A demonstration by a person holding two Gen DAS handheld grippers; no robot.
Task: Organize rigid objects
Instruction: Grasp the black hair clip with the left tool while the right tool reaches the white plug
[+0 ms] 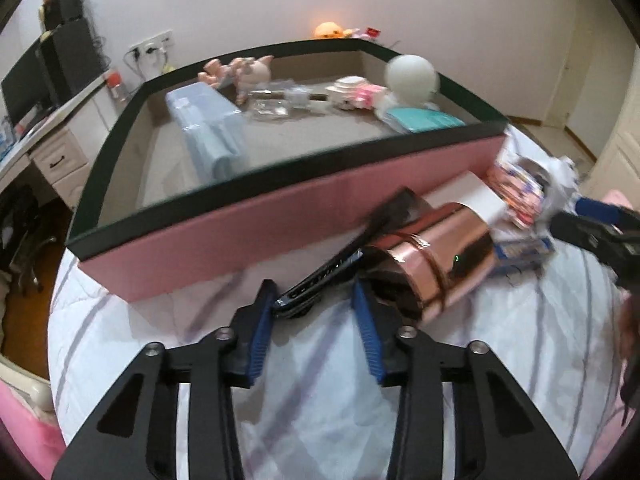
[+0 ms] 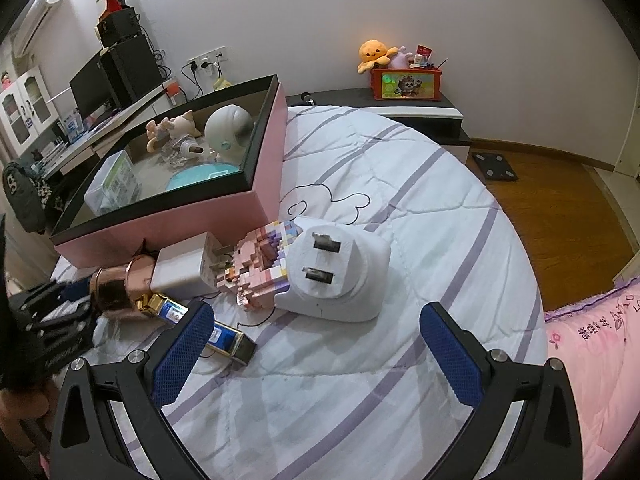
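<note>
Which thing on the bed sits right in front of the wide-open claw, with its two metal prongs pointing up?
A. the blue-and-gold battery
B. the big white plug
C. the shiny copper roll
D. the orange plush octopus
B: in the right wrist view the big white plug lies on the quilt ahead of the open right claw, two dark prongs facing up.

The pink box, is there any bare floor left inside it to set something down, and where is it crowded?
Inside the pink box, bare floor shows along the near wall, between the blue pack and the teal item. The far side is crowded with the white ball, pink plush and clear packets.
</note>
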